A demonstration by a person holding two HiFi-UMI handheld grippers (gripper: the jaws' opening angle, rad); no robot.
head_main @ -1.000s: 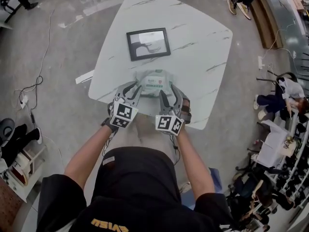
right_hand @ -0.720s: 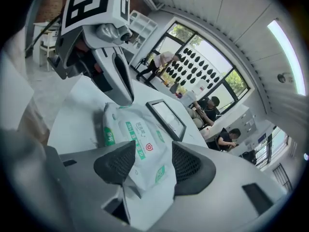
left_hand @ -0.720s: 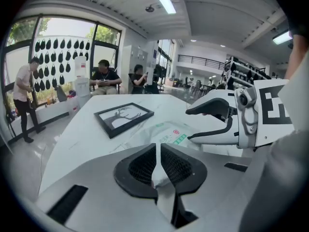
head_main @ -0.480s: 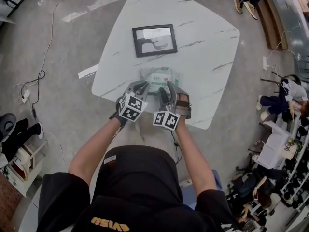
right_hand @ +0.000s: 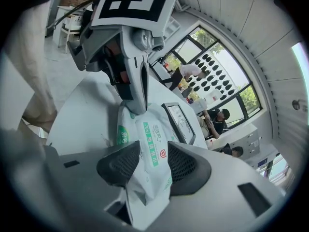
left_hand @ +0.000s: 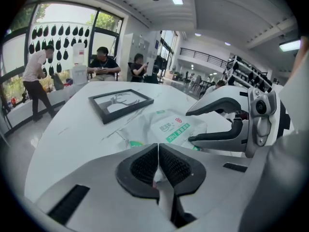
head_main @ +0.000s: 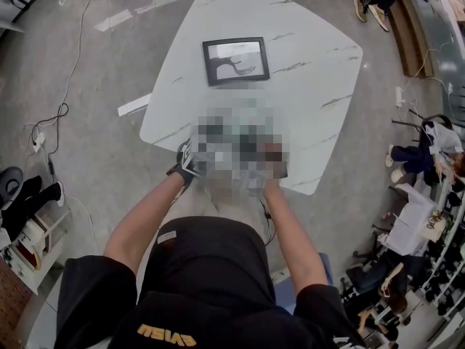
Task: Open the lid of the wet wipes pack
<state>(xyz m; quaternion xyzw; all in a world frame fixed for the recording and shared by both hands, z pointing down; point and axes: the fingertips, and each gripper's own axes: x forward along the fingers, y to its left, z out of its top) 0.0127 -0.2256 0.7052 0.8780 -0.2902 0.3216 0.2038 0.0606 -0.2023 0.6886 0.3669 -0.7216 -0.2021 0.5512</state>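
Wet wipes pack (right_hand: 150, 144), white soft plastic with a green label strip, pinched at both ends

We reach both forearms (head_main: 142, 220) forward over the near edge of the white marble-patterned table (head_main: 312, 57), each gripper slanting down. Our left gripper (left_hand: 158, 151) is closed tight, with a sliver of the pack's film edge between its pads. Our right gripper (right_hand: 153, 150) has just been closing and squeezes the crumpled opposite end. The pack lies printed face up near the black picture frame (head_main: 235, 61), its long axis running from one gripper to the other.
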